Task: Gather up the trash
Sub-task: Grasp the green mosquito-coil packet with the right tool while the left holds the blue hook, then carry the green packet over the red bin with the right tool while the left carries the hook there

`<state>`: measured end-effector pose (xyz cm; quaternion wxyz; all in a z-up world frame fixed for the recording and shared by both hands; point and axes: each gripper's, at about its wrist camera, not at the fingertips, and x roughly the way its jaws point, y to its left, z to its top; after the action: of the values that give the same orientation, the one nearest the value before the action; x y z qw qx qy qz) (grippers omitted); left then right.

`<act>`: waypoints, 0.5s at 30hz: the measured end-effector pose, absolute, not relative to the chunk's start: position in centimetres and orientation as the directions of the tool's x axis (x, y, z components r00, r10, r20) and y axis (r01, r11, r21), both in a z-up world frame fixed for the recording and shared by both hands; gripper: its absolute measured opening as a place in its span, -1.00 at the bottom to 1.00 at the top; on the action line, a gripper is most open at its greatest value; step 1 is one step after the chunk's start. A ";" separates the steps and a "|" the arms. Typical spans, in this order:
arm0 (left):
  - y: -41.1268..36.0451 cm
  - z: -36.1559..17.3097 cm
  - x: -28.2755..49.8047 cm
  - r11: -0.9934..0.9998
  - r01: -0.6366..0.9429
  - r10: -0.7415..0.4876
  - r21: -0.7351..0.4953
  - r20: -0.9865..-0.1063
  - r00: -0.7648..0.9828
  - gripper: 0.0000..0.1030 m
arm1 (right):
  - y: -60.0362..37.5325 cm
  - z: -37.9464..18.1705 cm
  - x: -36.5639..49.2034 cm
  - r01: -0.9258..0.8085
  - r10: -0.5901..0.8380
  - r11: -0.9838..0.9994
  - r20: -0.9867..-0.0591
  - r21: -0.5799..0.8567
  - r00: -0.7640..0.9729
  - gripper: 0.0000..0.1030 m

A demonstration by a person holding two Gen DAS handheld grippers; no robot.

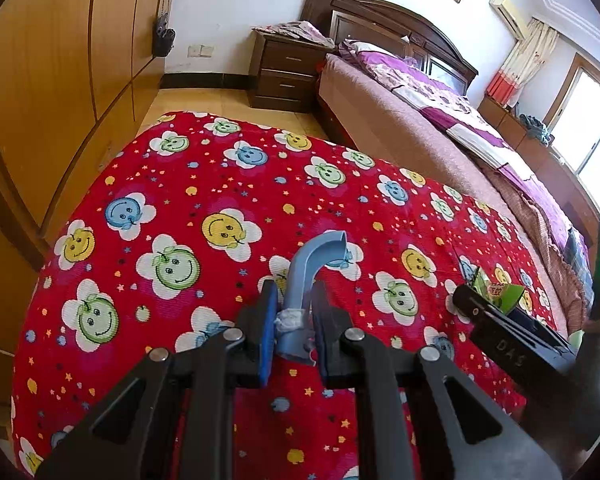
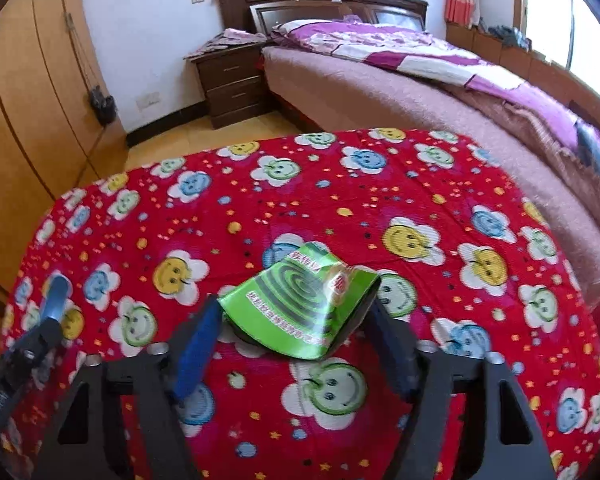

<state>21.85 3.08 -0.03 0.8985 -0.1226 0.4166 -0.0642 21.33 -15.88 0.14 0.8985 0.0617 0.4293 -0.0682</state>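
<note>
Where smiley-printed red cloth [image 2: 340, 200] spreads: left claw [image 1: 294, 320] clamping curved blue plastic [image 1: 316, 256], right claw [image 2: 296, 332] half-wide around glossy green carton [image 2: 300, 308].

In the left wrist view, the green packet [image 1: 496, 290] was largely hidden behind the right gripper [image 1: 500, 312], whose body was cut off at the edge. The packet's print could not be read; the blue handle's [image 2: 58, 294] lower part was hidden by the blurred left gripper [image 2: 46, 330].
</note>
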 end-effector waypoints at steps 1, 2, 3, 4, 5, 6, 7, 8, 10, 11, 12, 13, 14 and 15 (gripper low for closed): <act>3.1 0.1 21.7 0.961 0.018 -0.222 -0.276 -0.730 0.646 -0.68 | -16.0 0.2 21.3 0.170 -0.058 0.983 -0.781 0.063 0.622 0.17; 3.1 0.2 21.6 0.961 0.022 -0.225 -0.277 -0.728 0.648 -0.68 | -16.1 0.2 21.2 0.166 -0.048 0.983 -0.782 0.072 0.622 0.16; 3.1 0.3 21.5 0.960 0.026 -0.227 -0.278 -0.725 0.650 -0.68 | -16.3 0.3 21.0 0.163 -0.041 0.983 -0.783 0.078 0.621 0.15; 3.1 0.4 21.4 0.960 0.029 -0.229 -0.278 -0.722 0.653 -0.68 | -16.4 0.4 20.8 0.162 -0.034 0.983 -0.783 0.086 0.621 0.15; 3.0 0.5 21.2 0.961 0.035 -0.230 -0.275 -0.719 0.656 -0.68 | -16.6 0.5 20.6 0.161 -0.022 0.982 -0.785 0.099 0.620 0.14; 2.9 0.6 21.1 0.961 0.039 -0.230 -0.272 -0.717 0.659 -0.68 | -16.9 0.7 20.2 0.161 -0.010 0.980 -0.785 0.114 0.619 0.14; 2.8 0.7 21.0 0.962 0.042 -0.229 -0.269 -0.714 0.662 -0.68 | -17.1 1.0 20.0 0.159 -0.002 0.980 -0.782 0.124 0.623 0.14; 2.7 0.8 21.1 0.963 0.045 -0.229 -0.268 -0.713 0.663 -0.68 | -17.2 1.5 19.4 0.154 0.002 0.980 -0.776 0.128 0.631 0.14; 2.5 0.9 21.0 0.963 0.050 -0.231 -0.266 -0.710 0.665 -0.68 | -17.4 2.4 18.2 0.142 0.008 0.981 -0.760 0.131 0.650 0.14; 2.4 0.9 21.0 0.962 0.051 -0.232 -0.267 -0.709 0.666 -0.68 | -17.6 3.0 17.3 0.137 0.014 0.981 -0.750 0.139 0.661 0.14; 2.3 1.0 20.9 0.962 0.054 -0.235 -0.269 -0.708 0.666 -0.68 | -17.8 3.4 16.6 0.133 0.022 0.980 -0.742 0.149 0.670 0.14; 2.3 1.0 20.8 0.961 0.056 -0.238 -0.271 -0.706 0.667 -0.68 | -17.9 3.9 15.7 0.129 0.029 0.979 -0.735 0.158 0.678 0.14; 2.3 1.0 20.8 0.960 0.057 -0.240 -0.273 -0.705 0.668 -0.68 | -18.1 4.3 14.8 0.127 0.036 0.978 -0.727 0.168 0.686 0.14; 2.3 1.1 20.7 0.959 0.059 -0.244 -0.276 -0.703 0.668 -0.68 | -18.4 4.8 13.8 0.124 0.043 0.976 -0.720 0.178 0.693 0.14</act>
<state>20.72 2.28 1.08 0.9058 -0.1158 0.3990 -0.0836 13.80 -18.42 4.77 0.9138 0.1068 0.3912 -0.0223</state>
